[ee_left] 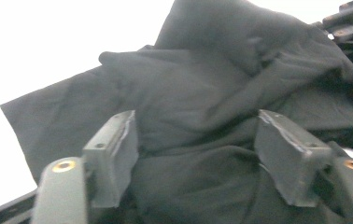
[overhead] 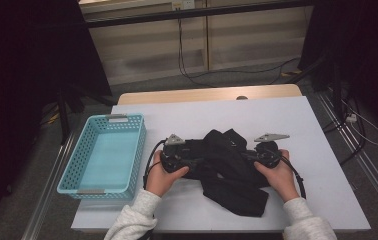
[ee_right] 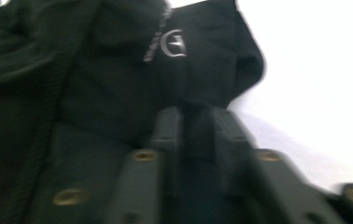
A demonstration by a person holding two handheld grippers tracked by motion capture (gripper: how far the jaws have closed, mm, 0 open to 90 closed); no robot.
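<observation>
A crumpled black garment (overhead: 229,172) lies on the white table (overhead: 277,112), between my two grippers. My left gripper (overhead: 197,161) meets it from the left. In the left gripper view its jaws (ee_left: 195,140) stand wide apart, and the dark cloth (ee_left: 212,88) bulges between them without being pressed. My right gripper (overhead: 248,156) comes in from the right. In the right gripper view its jaws (ee_right: 195,122) are nearly together, pinching a fold of the cloth (ee_right: 95,70). A pale logo (ee_right: 172,43) shows on the fabric just beyond them.
A light blue perforated basket (overhead: 139,150) stands at the table's left edge, close beside my left hand. Bare white tabletop stretches behind and right of the garment. A wooden strip (overhead: 202,94) runs along the far edge, with cables on the floor beyond.
</observation>
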